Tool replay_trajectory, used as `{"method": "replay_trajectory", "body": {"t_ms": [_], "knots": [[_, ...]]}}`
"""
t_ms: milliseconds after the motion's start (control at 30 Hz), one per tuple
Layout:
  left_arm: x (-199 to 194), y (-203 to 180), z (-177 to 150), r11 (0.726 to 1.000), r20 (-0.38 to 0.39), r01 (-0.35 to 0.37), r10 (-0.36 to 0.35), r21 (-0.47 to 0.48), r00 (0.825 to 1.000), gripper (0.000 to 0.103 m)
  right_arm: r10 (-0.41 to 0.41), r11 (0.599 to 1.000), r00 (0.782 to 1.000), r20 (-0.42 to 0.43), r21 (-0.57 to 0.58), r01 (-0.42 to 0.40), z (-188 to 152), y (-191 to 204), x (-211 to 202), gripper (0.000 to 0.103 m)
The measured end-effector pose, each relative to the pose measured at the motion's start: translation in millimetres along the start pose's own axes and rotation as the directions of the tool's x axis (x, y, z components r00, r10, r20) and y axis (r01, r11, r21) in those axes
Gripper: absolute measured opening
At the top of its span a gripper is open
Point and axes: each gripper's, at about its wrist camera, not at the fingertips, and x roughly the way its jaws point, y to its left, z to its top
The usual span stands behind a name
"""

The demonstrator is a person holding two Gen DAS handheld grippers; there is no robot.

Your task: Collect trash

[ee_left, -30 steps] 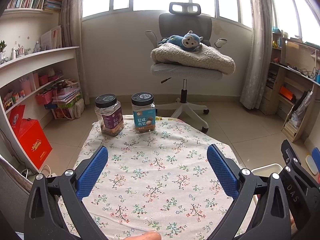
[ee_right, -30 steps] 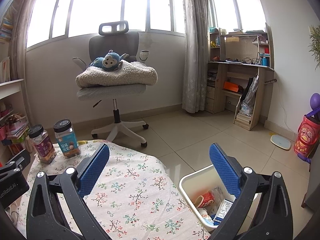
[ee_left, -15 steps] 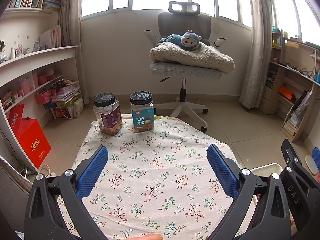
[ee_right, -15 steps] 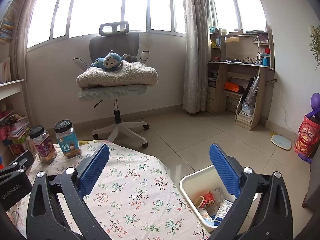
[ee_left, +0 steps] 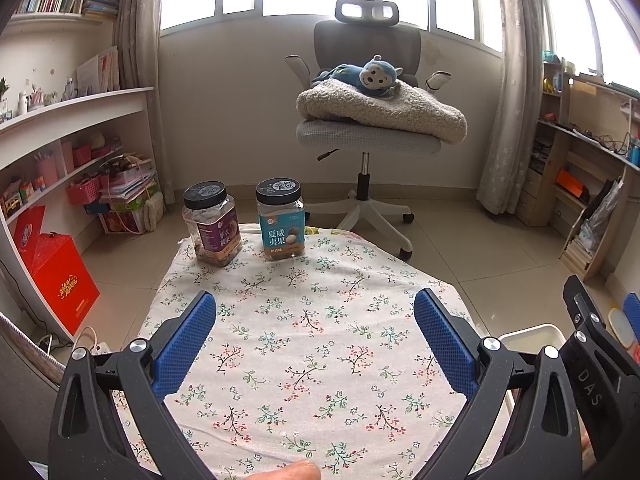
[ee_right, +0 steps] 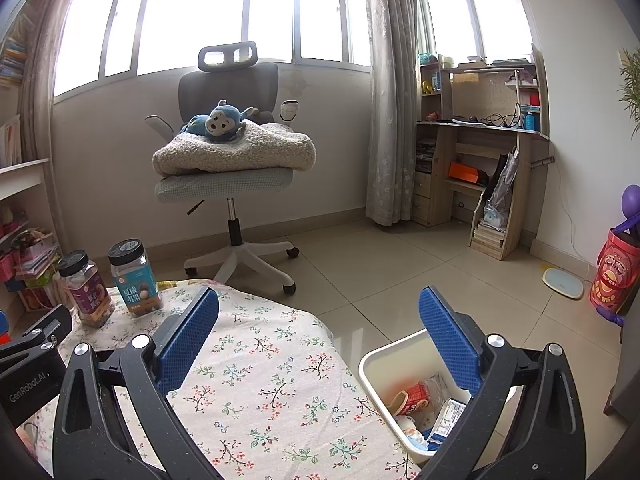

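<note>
Holding both pairs of jaws spread wide and empty, I hover my left gripper (ee_left: pixel 315 344) over the flowered cloth on the surface (ee_left: pixel 304 320) and my right gripper (ee_right: pixel 319 340) partly over the white bin (ee_right: pixel 370 360) that sits on the floor just beside the cloth's right edge. Nothing lies between either pair of pads.

Inside the bin I see the trash (ee_right: pixel 416 396): a red printed wrapper, a crinkled clear one, and a blue-and-white pack, all light and crumpled, lying loose against the bin's wall. The cloth near the bin carries no stray scrap that I can see. Only two jars stand at its far edge from the bin, the purple-labelled jar (ee_left: pixel 212 226) and the blue-labelled jar (ee_left: pixel 281 220), upright, close together, lids on.

My judgement is that collecting is nearly or fully done. To finish well, I should sweep my view across the cloth's hidden near edge for leftovers, and leave the sealed jars alone, since they look like stored food.
</note>
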Motion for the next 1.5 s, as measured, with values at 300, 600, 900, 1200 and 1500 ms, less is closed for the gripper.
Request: {"method": "replay_trajectory", "body": {"t_ms": [300,600,900,1200,1500], "knots": [[0.4,-1.1,-0.3,1.0,0.0,0.002,-0.002,0.0,1.0,0.096,0.0,1.0,1.0,0.001,-0.001,0.0,-0.2,-0.2,0.0,0.096],[1.1,-2.2,-0.9,1.0,0.001,-0.005,0.005,0.003,1.0,0.096,-0.001,1.0,1.0,-0.001,0.001,0.001,-1.1,0.6,0.6,0.096],[2.2,-0.2,-0.8,1.0,0.002,-0.002,0.002,0.001,1.0,0.096,-0.002,1.0,1.0,-0.001,0.004,0.002,-0.8,1.2,0.8,0.096],[-0.4,-4.8,-2.8,0.999,0.038,0.033,-0.034,0.032,0.999,0.09,-0.003,1.0,1.0,-0.014,0.021,0.003,-2.7,-0.5,4.0,0.096],[-2.5,-9.1,-1.5,0.999,0.047,0.004,-0.006,0.041,0.999,0.095,-0.009,1.0,1.0,-0.009,0.02,0.009,-2.6,0.7,3.4,0.096]]}}
